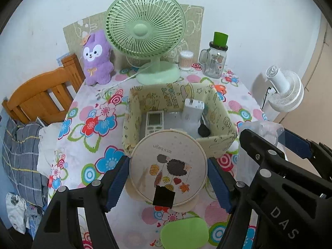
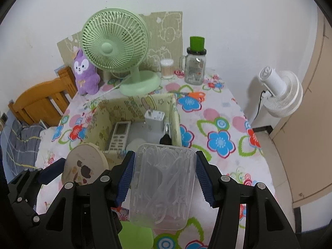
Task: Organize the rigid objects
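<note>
My left gripper [image 1: 168, 178] is shut on a round cream box [image 1: 168, 166] with a hedgehog picture on its lid, held just in front of the yellow fabric storage bin [image 1: 215, 141]. My right gripper [image 2: 164, 176] is shut on a clear plastic box [image 2: 164, 184] full of white floss picks, held near the bin's front edge [image 2: 176, 122]. The bin holds a white remote [image 1: 154, 122], a white charger [image 1: 193, 110] and a small black item [image 1: 203, 130]. The round box also shows in the right wrist view [image 2: 83, 164], and the right gripper shows in the left wrist view [image 1: 267, 143].
A green desk fan [image 1: 145, 33], a purple plush toy [image 1: 96, 60], a cotton swab jar [image 1: 186, 60] and a glass mug jar with a green lid [image 1: 214, 60] stand at the back. A green soap-like case [image 1: 184, 232] lies near me. A wooden chair [image 1: 41, 95] stands left, a white fan [image 1: 284, 91] right.
</note>
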### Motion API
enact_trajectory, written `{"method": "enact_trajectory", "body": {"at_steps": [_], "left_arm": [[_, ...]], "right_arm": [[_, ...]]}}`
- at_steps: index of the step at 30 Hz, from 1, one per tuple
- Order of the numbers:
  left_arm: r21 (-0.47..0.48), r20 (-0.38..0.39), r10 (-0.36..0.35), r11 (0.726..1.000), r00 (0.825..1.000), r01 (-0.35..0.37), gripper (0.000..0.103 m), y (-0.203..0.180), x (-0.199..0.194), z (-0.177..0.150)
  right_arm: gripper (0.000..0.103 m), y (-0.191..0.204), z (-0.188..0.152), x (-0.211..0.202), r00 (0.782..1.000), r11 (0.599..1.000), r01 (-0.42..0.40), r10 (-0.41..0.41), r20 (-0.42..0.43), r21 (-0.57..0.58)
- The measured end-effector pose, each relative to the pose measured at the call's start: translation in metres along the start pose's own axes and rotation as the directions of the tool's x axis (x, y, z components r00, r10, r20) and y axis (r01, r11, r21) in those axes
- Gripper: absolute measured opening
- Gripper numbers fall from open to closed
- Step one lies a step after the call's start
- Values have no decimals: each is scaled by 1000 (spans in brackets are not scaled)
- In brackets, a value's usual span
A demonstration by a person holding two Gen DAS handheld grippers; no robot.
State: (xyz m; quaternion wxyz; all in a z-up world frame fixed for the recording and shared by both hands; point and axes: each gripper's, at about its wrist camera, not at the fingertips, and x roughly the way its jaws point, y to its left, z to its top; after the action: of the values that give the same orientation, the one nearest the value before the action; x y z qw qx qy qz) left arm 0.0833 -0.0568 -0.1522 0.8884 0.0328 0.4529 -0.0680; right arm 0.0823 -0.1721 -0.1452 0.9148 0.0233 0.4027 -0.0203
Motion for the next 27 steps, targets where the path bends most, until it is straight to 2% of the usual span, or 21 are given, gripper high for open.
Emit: {"method": "enact_trajectory", "body": {"at_steps": [13,27], "left_arm": [[-37,17,16,999,1000,-16,76,-1,4,23],[-49,4,17,999,1000,-16,76,1,37,52]], "right_arm": [[60,4,28,11,999,998,-50,51,13,-42],[61,6,58,48,998,995,-68,68,-4,-69]]}}
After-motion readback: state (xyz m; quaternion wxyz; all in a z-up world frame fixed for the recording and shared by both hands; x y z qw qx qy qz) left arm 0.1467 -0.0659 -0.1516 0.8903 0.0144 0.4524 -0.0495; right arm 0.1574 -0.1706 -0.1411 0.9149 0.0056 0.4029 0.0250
